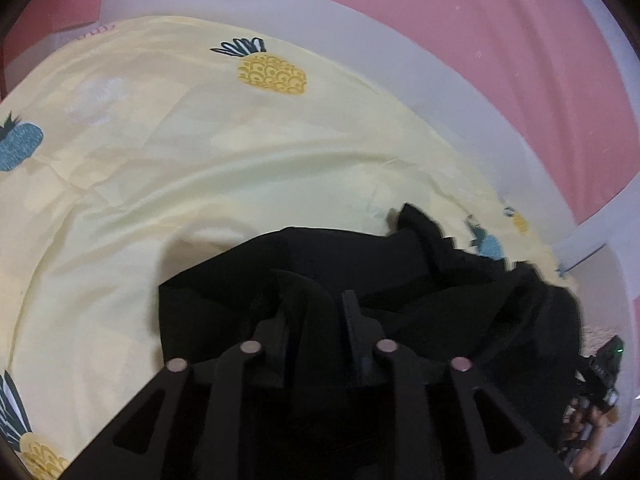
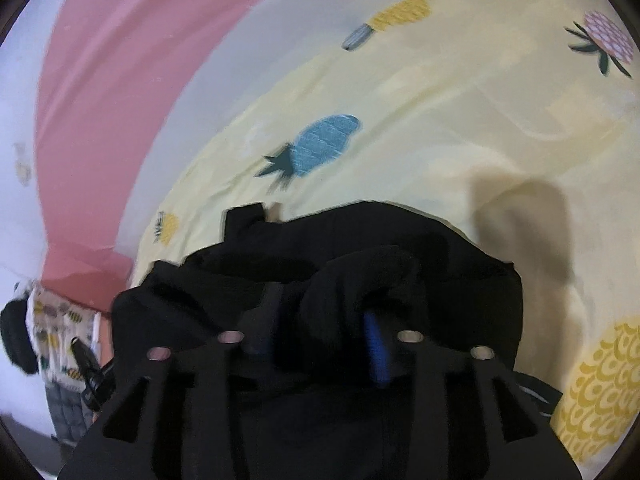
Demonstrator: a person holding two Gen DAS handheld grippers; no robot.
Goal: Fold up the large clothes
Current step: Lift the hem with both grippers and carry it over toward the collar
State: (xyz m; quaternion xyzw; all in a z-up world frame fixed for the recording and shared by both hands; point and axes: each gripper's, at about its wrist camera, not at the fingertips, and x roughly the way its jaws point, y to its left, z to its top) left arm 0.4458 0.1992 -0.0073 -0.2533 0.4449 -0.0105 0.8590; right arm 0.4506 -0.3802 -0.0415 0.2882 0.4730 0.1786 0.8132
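Note:
A black garment (image 1: 400,272) lies bunched on a pale yellow sheet printed with pineapples (image 1: 200,160). My left gripper (image 1: 316,304) is shut on a fold of the black garment, which drapes over and between its fingers. In the right wrist view the same black garment (image 2: 360,248) is heaped over my right gripper (image 2: 320,320), which is shut on a thick roll of the cloth; a blue finger pad (image 2: 378,352) shows beside the roll. The other gripper shows at the lower right edge of the left wrist view (image 1: 600,376).
The sheet (image 2: 440,120) covers a bed with a white edge (image 1: 440,72). A pink wall (image 1: 480,12) runs behind it. A patterned pineapple cloth and dark objects (image 2: 48,320) sit at the left edge of the right wrist view.

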